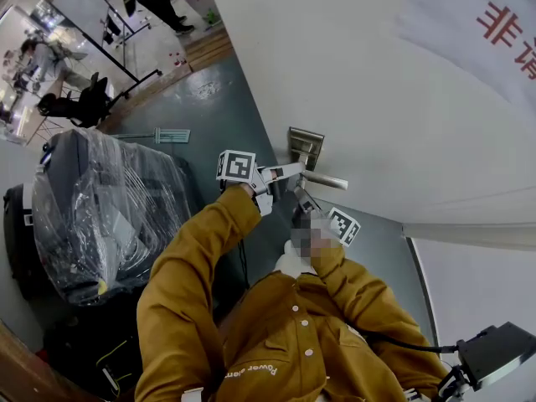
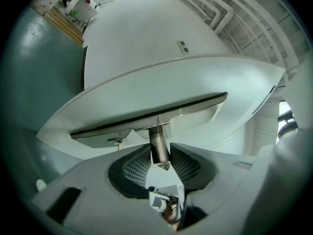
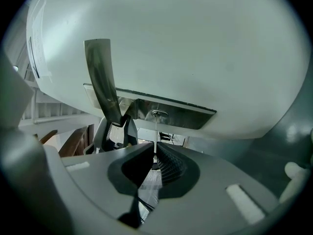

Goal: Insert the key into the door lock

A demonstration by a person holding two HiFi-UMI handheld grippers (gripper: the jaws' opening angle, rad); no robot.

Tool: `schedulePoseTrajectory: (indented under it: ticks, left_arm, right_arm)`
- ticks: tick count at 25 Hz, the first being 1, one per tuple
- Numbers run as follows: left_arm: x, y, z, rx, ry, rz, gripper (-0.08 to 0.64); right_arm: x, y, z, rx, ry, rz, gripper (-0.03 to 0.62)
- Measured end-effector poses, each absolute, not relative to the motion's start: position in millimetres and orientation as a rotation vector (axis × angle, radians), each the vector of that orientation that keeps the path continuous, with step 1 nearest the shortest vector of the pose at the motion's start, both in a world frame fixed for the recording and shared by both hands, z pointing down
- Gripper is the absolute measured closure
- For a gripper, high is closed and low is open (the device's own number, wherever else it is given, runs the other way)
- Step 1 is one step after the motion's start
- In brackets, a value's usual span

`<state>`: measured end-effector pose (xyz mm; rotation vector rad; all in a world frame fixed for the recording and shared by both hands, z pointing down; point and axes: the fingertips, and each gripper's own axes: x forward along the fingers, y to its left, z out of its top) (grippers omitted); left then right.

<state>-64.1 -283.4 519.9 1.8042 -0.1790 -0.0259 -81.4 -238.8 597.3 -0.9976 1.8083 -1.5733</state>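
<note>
The steel lock plate (image 1: 306, 147) sits on the white door (image 1: 377, 82), with its lever handle (image 1: 325, 179) pointing right. My left gripper (image 1: 289, 172) is shut on the handle; in the left gripper view the round lever (image 2: 159, 148) is pinched between the ribbed pads. Just below, my right gripper (image 1: 300, 196) is shut on the key. In the right gripper view the thin key blade (image 3: 155, 129) runs from the jaws straight up to the keyhole (image 3: 157, 114) in the plate (image 3: 186, 112). How deep the tip sits cannot be told. The lever (image 3: 102, 77) hangs to the left there.
A black bag wrapped in clear plastic (image 1: 100, 208) stands on the grey floor at the left. A metal rack on legs (image 1: 92, 23) and people stand far off at the top left. A red-lettered sheet (image 1: 494, 23) hangs on the wall to the right.
</note>
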Motion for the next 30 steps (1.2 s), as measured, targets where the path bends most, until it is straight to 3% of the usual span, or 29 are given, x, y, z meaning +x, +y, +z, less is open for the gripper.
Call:
schedulePoseTrajectory:
  ticks: [30]
  left_arm:
    - [-62.0, -286.3, 517.6, 1.792, -0.157, -0.059, 0.442]
  right_arm:
    - [-77.9, -260.5, 596.6, -0.983, 1.684, -1.537, 0.564]
